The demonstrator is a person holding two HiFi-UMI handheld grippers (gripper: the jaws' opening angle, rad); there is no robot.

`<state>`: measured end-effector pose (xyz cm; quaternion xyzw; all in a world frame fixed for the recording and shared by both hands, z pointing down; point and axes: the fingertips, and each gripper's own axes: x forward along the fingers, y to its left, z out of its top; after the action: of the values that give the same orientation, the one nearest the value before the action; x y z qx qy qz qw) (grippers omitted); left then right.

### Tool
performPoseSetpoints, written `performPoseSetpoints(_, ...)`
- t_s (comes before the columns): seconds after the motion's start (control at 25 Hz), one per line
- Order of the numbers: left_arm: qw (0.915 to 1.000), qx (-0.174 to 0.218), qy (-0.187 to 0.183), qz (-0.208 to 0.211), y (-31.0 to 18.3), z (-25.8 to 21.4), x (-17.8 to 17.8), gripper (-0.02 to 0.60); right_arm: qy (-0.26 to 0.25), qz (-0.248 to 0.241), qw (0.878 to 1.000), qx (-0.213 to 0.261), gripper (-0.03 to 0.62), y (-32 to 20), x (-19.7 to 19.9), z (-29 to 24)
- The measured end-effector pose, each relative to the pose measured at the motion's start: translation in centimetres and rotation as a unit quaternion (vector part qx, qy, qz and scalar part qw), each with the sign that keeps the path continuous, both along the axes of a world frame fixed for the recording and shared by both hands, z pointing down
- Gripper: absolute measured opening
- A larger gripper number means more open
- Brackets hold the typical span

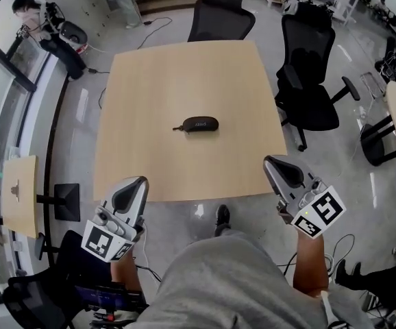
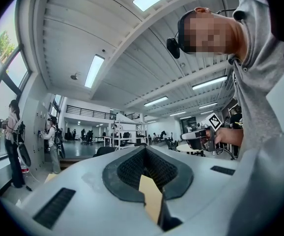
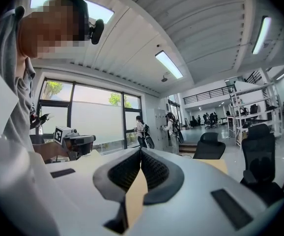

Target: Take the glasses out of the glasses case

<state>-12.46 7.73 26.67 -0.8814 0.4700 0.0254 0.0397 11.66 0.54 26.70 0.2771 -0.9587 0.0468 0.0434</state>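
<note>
Both claws are closed and hold nothing. The left gripper [image 1: 131, 186] has its two jaws pressed together at the tips, with nothing between them, and the right gripper [image 1: 275, 162] looks the same in its own view. In the head view both are held level at the near edge of the table [image 1: 184, 67], the left one at the near left part and the right one at the near right corner. They are well apart from each other.

The case [image 1: 198, 124] is dark and long. It lies flat near the middle of the table, closed, with a small pull at its left end. The glasses cannot be seen. Neither gripper touches the case; both are well away from it. Two black chairs [image 1: 220, 16] stand at the far side and the right side of the table.
</note>
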Motion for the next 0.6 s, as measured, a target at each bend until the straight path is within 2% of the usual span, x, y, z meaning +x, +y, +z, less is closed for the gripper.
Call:
performPoseSetpoints(0.36, 0.9994, -0.005, -0.004, -0.033, -6.7, -0.5, 1.6, 0.005, -0.010, -0.032, 0.999, -0.004, 0.008, -8.1, 1.0, -0.4)
performPoseSetpoints(0.6, 0.9991, -0.007, -0.009, -0.041, -9.4, -0.1, 3.5, 0.005, -0.019, -0.045, 0.999, -0.007, 0.008, -11.7, 1.9, 0.2)
